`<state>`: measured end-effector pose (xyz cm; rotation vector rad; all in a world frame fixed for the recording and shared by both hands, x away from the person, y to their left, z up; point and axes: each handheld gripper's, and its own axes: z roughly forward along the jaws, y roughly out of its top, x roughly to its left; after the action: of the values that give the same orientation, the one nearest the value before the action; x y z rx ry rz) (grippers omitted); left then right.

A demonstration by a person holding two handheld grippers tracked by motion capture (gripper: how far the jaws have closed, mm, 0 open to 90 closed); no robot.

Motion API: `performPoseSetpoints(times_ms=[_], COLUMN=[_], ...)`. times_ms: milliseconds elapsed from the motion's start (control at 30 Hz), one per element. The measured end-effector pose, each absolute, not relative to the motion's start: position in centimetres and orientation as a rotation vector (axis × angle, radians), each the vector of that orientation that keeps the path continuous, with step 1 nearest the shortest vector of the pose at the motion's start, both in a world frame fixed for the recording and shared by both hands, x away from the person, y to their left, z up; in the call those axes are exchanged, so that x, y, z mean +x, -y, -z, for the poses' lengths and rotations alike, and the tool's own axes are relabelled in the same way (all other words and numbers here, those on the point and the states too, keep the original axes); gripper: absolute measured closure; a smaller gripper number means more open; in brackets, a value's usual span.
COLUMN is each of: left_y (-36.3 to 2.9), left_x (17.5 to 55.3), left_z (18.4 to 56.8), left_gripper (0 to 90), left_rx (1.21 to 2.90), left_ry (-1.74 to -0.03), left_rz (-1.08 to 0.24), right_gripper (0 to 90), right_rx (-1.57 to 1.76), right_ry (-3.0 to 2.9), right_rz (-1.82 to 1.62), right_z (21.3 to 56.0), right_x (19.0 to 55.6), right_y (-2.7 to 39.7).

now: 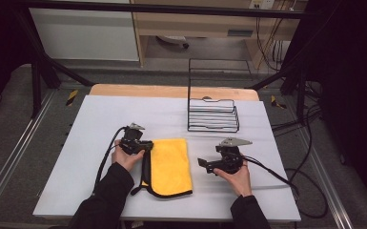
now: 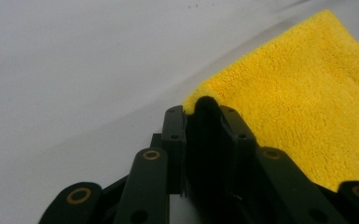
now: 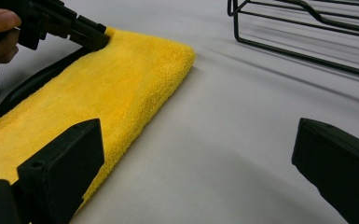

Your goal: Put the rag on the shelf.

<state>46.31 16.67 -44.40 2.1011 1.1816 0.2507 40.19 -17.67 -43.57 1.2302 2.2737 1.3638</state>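
Left gripper (image 2: 204, 109) pinches yellow cloth (image 2: 307, 98) corner — hand low.

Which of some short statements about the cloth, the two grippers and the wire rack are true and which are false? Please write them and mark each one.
1. The yellow cloth lies folded on the table. True.
2. The left gripper has its jaws closed on a corner of the cloth. True.
3. The right gripper holds the cloth too. False: its jaws stand wide open above the bare table beside the cloth, with nothing between them.
4. The wire rack stands on the cloth. False: it stands on the table beyond the cloth, apart from it.
5. The cloth has a dark edge. True.
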Motion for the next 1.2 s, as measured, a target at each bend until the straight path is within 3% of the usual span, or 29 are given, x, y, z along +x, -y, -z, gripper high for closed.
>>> performPoseSetpoints(times_ms=[733,900,1200], left_y=[-16.5,-16.6,-16.6], left_x=[46.0,45.9,46.0], left_z=[44.6,44.7,44.7], left_gripper=[74.5,74.5,74.5], left_rx=[2.113,2.111,2.113], left_ry=[-1.126,-1.119,-1.111], left_rz=[-0.306,-0.308,-0.305], right_gripper=[4.1,12.1,40.1], right_rx=[1.224,1.240,1.264], right_ry=[-2.289,-2.300,-2.328], right_rz=[-1.317,-1.318,-1.277], right_z=[43.9,44.4,45.2], right_x=[44.7,45.5,46.3], right_y=[11.3,10.6,10.3])
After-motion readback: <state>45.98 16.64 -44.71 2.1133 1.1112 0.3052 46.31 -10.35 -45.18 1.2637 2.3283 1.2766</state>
